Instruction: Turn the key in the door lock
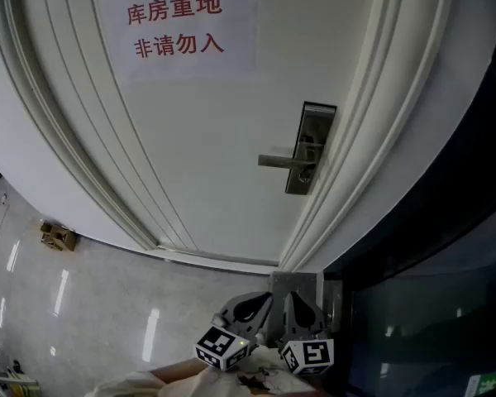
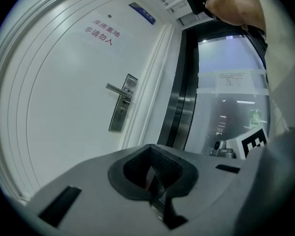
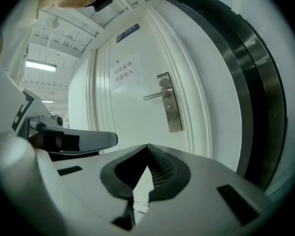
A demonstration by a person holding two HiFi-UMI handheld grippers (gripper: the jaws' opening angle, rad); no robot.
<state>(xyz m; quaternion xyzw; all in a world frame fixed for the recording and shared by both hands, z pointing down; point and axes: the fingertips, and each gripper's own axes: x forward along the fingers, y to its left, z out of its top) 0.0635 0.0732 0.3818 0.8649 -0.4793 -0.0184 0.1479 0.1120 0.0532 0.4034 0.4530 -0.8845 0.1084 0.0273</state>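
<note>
White door (image 1: 198,139) far ahead, red-lettered notice (image 1: 175,25) on it, steel lock plate (image 1: 307,151) with lever handle (image 1: 279,162) at its right edge, well apart from both claws, left claw (image 2: 151,163) and right claw (image 3: 147,159) side by side near, each closed, empty.

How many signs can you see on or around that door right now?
2. A white paper notice with red characters is on the upper part of the door. A small blue plate sits higher, near the door's top. Others may be out of view.
</note>
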